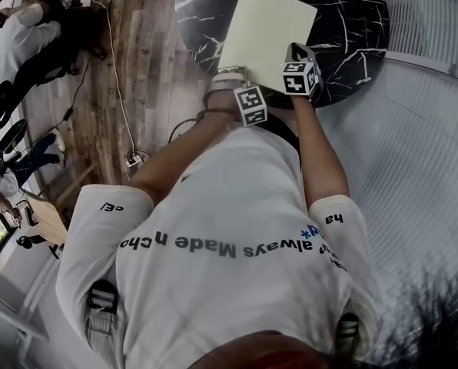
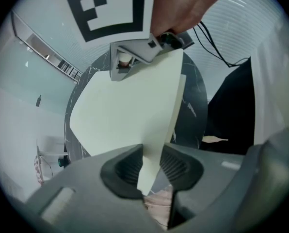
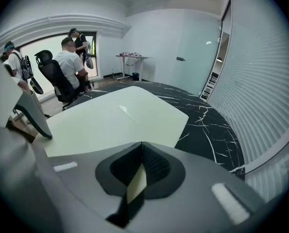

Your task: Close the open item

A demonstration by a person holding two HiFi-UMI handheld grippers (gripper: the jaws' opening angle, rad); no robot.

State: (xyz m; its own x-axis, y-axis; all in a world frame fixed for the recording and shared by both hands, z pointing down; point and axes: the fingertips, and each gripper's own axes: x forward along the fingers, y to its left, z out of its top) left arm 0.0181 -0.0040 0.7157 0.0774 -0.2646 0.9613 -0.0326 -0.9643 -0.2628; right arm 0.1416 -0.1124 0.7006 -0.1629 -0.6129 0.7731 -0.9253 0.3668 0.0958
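Observation:
A pale yellow-green folder (image 1: 266, 26) lies on a round black marble table (image 1: 353, 20). Both grippers hold it at its near edge. My left gripper (image 2: 152, 171) is shut on a thin edge of the folder (image 2: 125, 115), which stands upright between the pads. My right gripper (image 3: 138, 177) is shut on a corner of the folder (image 3: 115, 118), whose cover spreads almost flat over the table (image 3: 210, 125). In the head view the left gripper (image 1: 230, 81) is at the folder's near left and the right gripper (image 1: 299, 54) at its near right. The folder's inside is hidden.
People sit and stand by office chairs (image 3: 55, 74) at the back left. Cables and a power strip (image 1: 133, 160) lie on the wooden floor left of the table. A ribbed white wall (image 3: 265, 72) runs along the right, close to the table's rim.

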